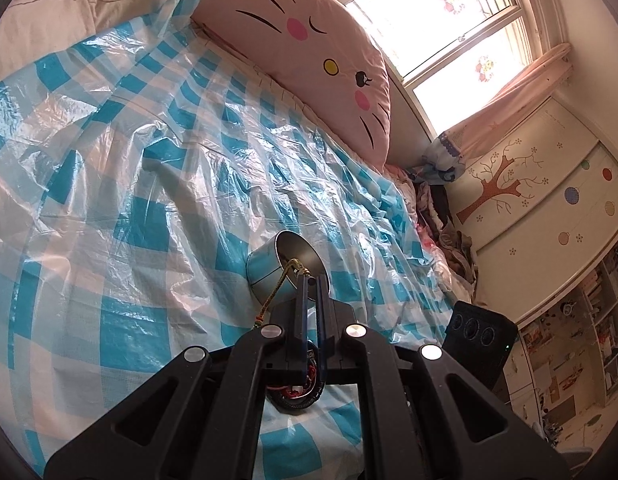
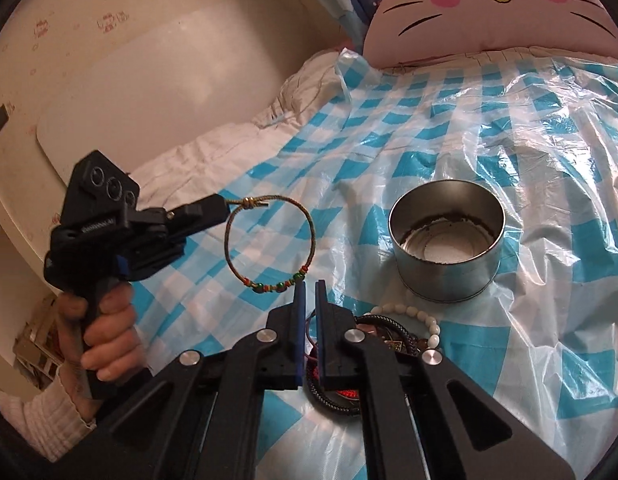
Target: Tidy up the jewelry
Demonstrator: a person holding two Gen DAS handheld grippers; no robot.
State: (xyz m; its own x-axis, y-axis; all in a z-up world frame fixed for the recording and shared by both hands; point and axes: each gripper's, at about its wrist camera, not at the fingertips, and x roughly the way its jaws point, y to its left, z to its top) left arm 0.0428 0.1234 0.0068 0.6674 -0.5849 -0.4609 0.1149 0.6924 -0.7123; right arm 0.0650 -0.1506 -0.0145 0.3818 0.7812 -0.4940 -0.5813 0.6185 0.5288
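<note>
My left gripper (image 1: pixel 310 279) is shut on a thin cord bracelet (image 2: pixel 269 240) with green and orange beads, held by its knot above the bed; the left gripper also shows in the right wrist view (image 2: pixel 225 210). The bracelet hangs as a loop to the left of an open round metal tin (image 2: pixel 447 240), which shows just ahead of the left fingers in the left wrist view (image 1: pixel 285 270). My right gripper (image 2: pixel 309 286) has its jaws nearly closed with nothing between the tips, above a pile of bracelets (image 2: pixel 389 332): white beads and black braided cords.
A blue-and-white checked plastic sheet (image 2: pixel 469 128) covers the bed. A pink cat-face cushion (image 1: pixel 329 60) lies at the head. The right gripper's body (image 1: pixel 481 344) stands at the bed's right side. A window (image 1: pixel 449 20) and a wardrobe (image 1: pixel 549 184) are beyond.
</note>
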